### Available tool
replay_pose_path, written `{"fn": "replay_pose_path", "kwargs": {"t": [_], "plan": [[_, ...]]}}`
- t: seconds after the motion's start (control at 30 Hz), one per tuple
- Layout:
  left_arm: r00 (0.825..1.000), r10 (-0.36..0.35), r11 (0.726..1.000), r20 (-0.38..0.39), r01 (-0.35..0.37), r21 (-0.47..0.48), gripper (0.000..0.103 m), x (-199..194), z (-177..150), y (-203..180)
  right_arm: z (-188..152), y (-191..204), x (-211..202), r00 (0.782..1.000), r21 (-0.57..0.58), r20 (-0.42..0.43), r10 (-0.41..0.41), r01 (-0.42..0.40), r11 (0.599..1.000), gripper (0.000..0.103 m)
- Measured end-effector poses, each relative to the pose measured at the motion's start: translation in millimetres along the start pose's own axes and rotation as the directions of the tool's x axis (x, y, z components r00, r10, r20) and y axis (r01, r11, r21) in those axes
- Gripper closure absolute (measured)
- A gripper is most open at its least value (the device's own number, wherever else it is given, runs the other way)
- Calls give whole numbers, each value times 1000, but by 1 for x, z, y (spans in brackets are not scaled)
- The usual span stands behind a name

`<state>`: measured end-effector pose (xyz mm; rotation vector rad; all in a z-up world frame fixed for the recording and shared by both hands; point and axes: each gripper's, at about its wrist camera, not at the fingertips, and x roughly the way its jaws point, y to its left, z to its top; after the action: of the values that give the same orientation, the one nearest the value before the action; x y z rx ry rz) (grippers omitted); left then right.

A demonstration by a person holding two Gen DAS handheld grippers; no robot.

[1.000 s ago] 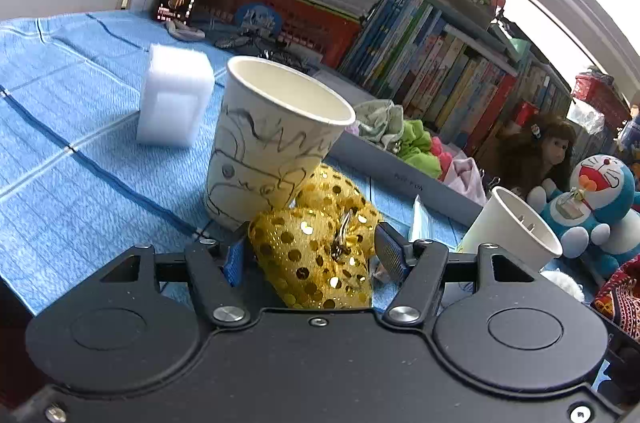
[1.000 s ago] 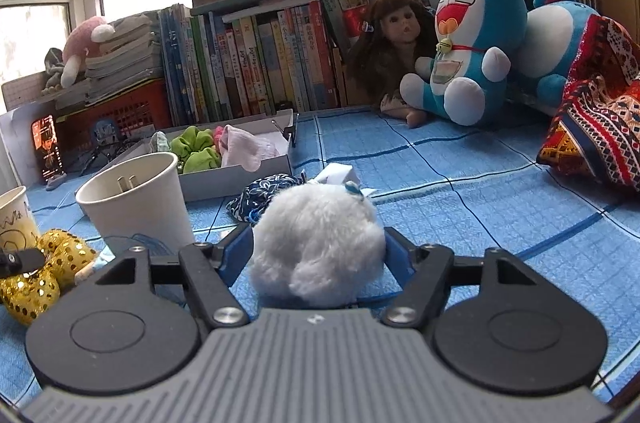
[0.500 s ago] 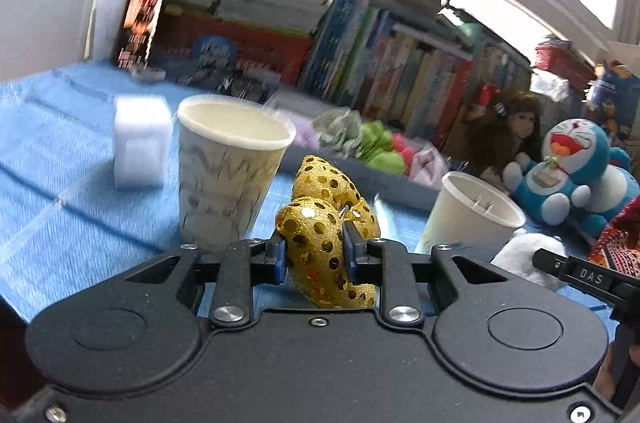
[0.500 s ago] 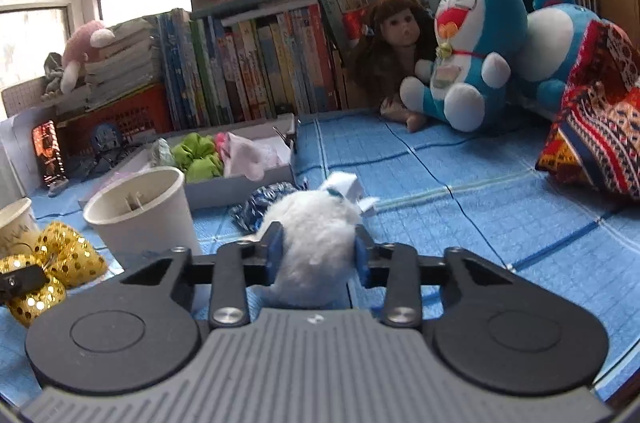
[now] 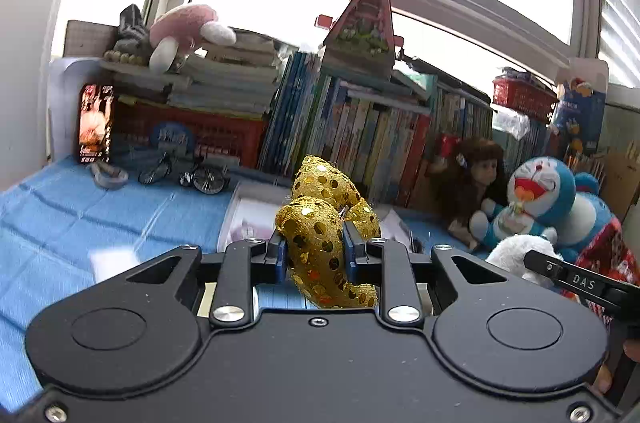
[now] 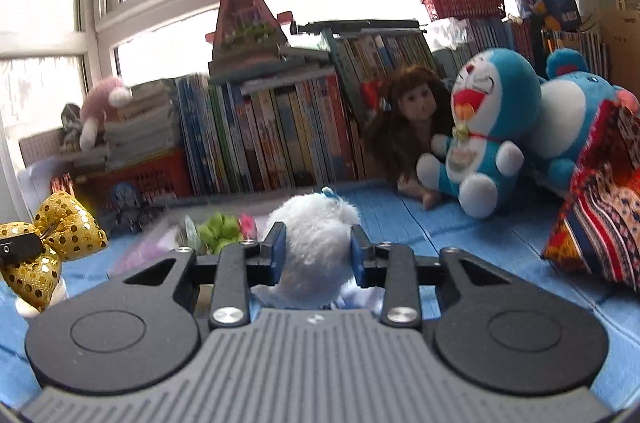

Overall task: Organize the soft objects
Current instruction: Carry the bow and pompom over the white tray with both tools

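My left gripper (image 5: 315, 252) is shut on a gold sequinned bow (image 5: 325, 223), which hangs lifted off the blue cloth. In the right wrist view the same gold bow (image 6: 60, 229) shows at the far left, pinched by a black finger. My right gripper (image 6: 317, 250) is shut on a white fluffy pompom (image 6: 316, 243), also raised above the table. That pompom (image 5: 520, 251) appears at the right of the left wrist view beside the other gripper's black finger (image 5: 576, 279). A grey tray (image 6: 140, 251) holding green and pink soft pieces (image 6: 218, 227) lies below and ahead.
A row of books (image 6: 272, 139) and a red crate (image 5: 224, 135) line the back under the window. A doll (image 6: 412, 111), a blue cat plush (image 6: 488, 127) and a patterned cushion (image 6: 600, 207) sit at the right. Blue cloth (image 5: 80, 215) covers the table.
Both grippers shut on their objects, the left on the gold bow and the right on the pompom, then rose off the table. The paper cups dropped out of view.
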<state>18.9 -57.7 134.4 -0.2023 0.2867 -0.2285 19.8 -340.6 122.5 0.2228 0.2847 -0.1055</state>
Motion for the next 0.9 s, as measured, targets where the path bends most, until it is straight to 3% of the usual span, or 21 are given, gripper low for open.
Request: {"fn": "replay_pose_path", "kwargs": {"t": [0.2,0.37,0.6,0.73,0.9], "plan": [[1000,7,999,-13,-6,50,79,29,55,10,32,2,27,999,10,-18,28,-28,1000,66],[995,61,992,-82,-52,115,78,78,86,15,48,12,65,996,-10,-72,46,-47,999,66],[960,109,991,-257,-86,100,78,169,98,29,53,31,126,982,-43,-182,38,-47,998,66],[939,179,979,-293,-141,148,78,213,86,32,45,40,167,964,-86,-264,-17,-6,996,66],[916,191,981,-352,-169,94,78,251,85,48,47,49,201,957,-124,-282,-72,38,992,66]]}}
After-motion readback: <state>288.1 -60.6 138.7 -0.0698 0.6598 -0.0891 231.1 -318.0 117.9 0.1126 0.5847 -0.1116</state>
